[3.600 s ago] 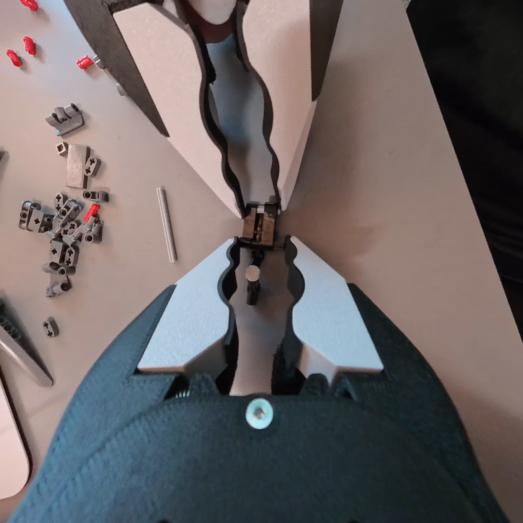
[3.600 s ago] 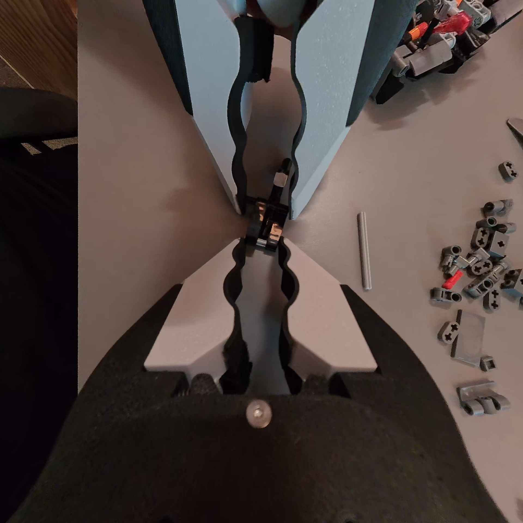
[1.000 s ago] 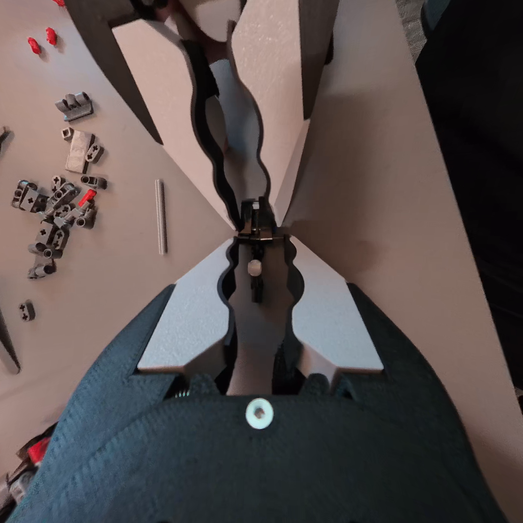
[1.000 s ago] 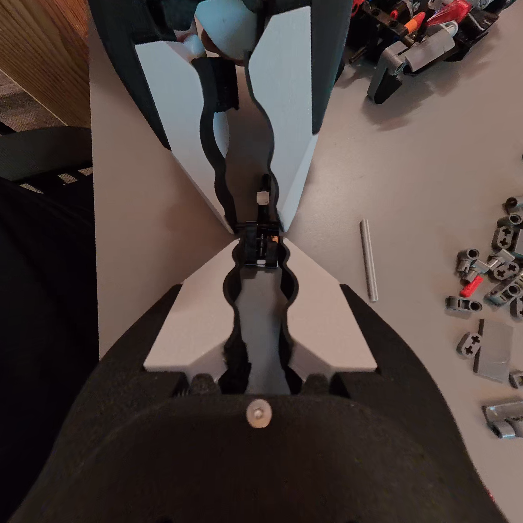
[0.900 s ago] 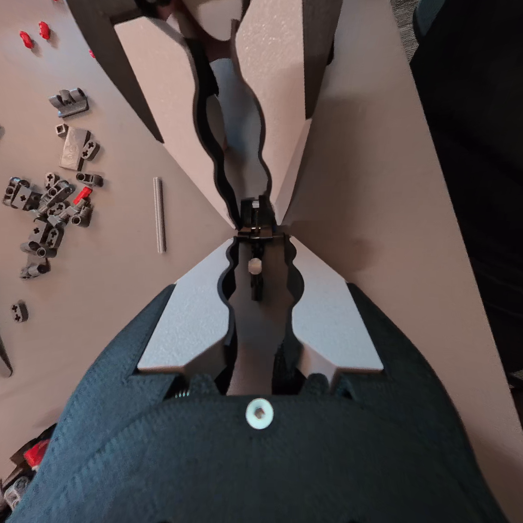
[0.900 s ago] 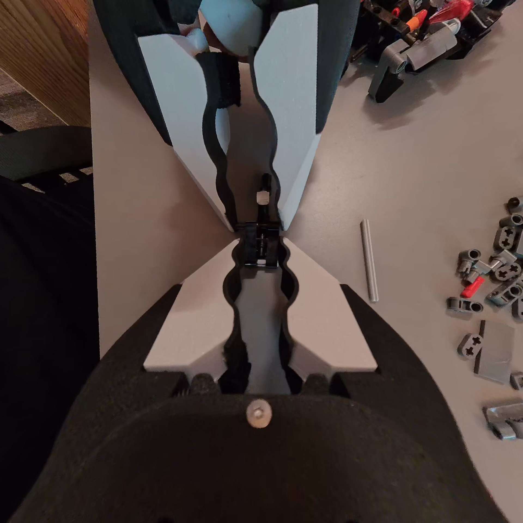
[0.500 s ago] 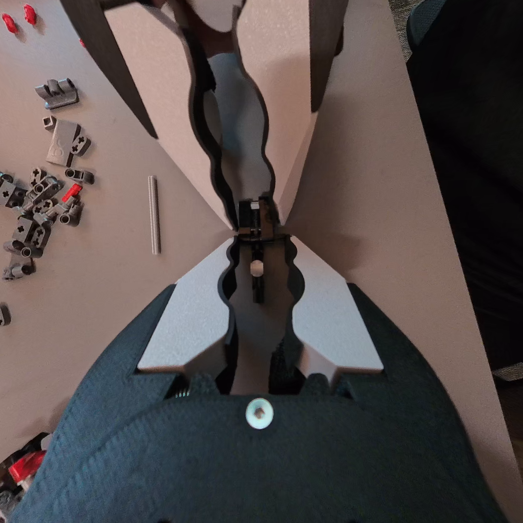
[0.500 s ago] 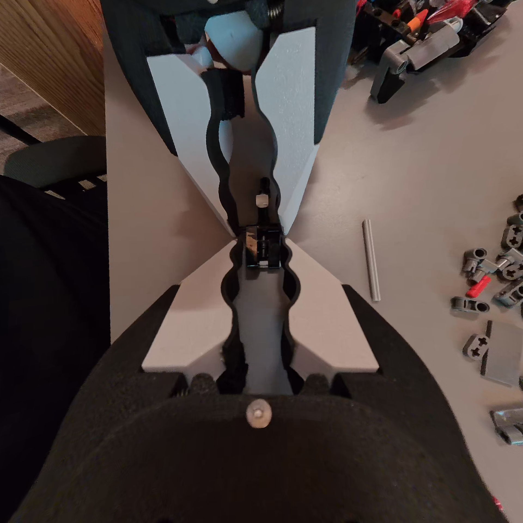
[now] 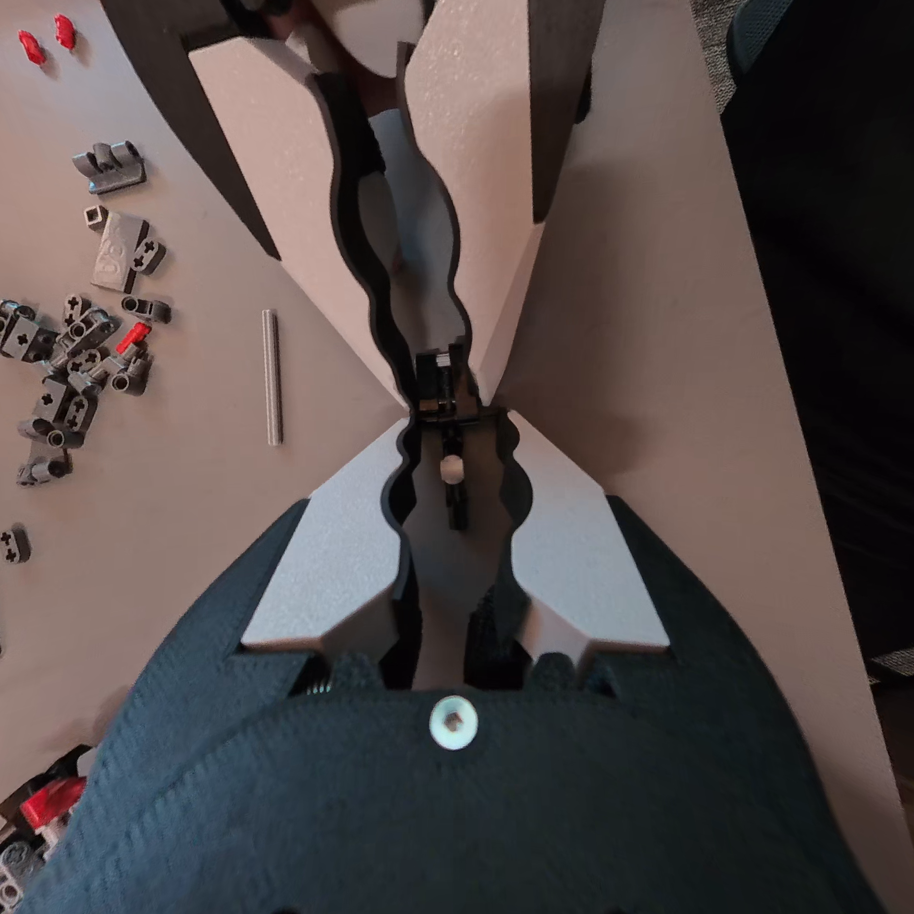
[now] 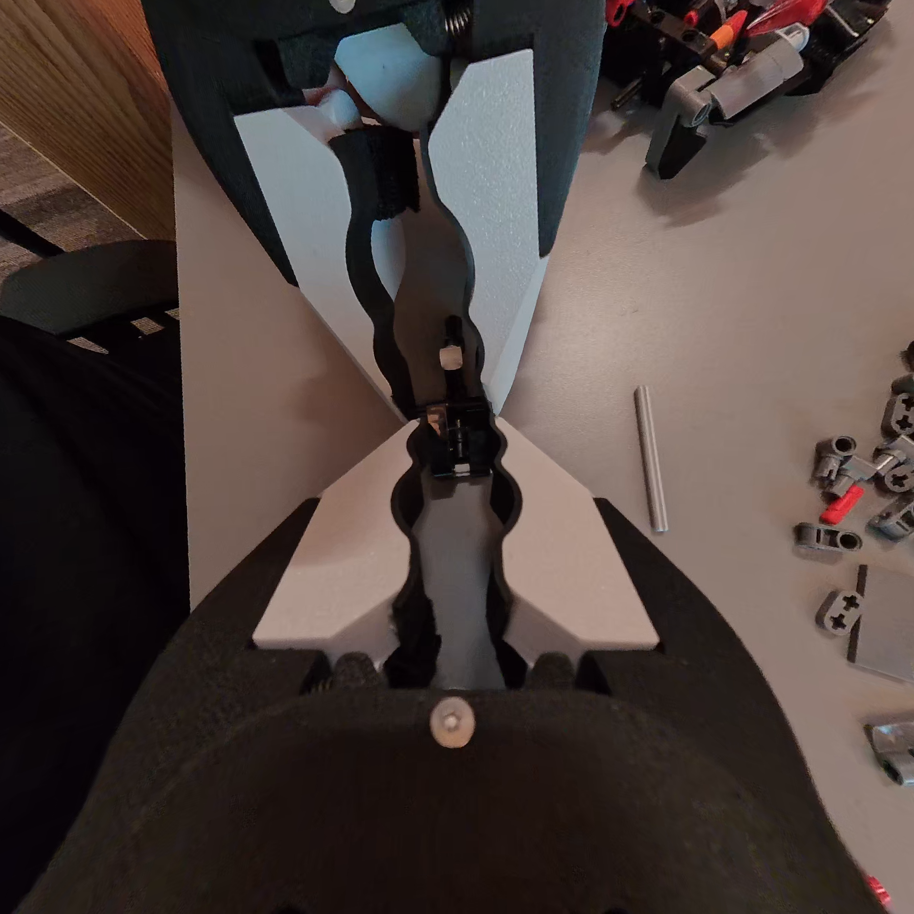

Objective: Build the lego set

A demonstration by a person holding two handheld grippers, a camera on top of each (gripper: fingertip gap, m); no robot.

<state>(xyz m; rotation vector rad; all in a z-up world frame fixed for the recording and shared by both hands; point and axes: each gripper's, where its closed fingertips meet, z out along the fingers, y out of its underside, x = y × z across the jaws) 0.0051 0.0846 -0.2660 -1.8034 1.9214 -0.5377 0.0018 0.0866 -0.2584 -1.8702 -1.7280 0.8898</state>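
From the left wrist view, the left gripper [image 9: 457, 420] meets the right gripper [image 9: 440, 390] tip to tip above the pale bench [image 9: 618, 346]. The left fingers [image 9: 390, 465] are clenched on the ends of a thin black crossbar that belongs to a small black toy-brick assembly [image 9: 442, 388]. From that bar a black pin with a pale bead [image 9: 451, 469] on it runs back into the gap between the fingers. The blocky part of the assembly sits in the tips of the facing gripper. Off to the left on the bench lie a grey rod [image 9: 273, 377], a heap of small grey connector pieces [image 9: 69, 366] with a red bit among them, a grey hinge piece [image 9: 110, 167], and two red pieces [image 9: 47, 40] near the far corner.

From the right wrist view, the right gripper [image 10: 457, 445] has its fingers [image 10: 499, 460] closed on the black block of the same assembly [image 10: 460, 442], pads against both its sides. Beyond it, the pin and pale bead [image 10: 450, 357] stand between the fingers of the left gripper [image 10: 445, 403], which grips the crossbar at the block's far edge. To the right on the bench [image 10: 692, 297] lie the grey rod [image 10: 651, 457], the grey connector pieces [image 10: 870, 484], a flat grey panel [image 10: 885, 623], and, farther off, a partly built model in black, grey and red [image 10: 742, 54]. A dark chair [image 10: 89, 282] stands off the bench's left edge.
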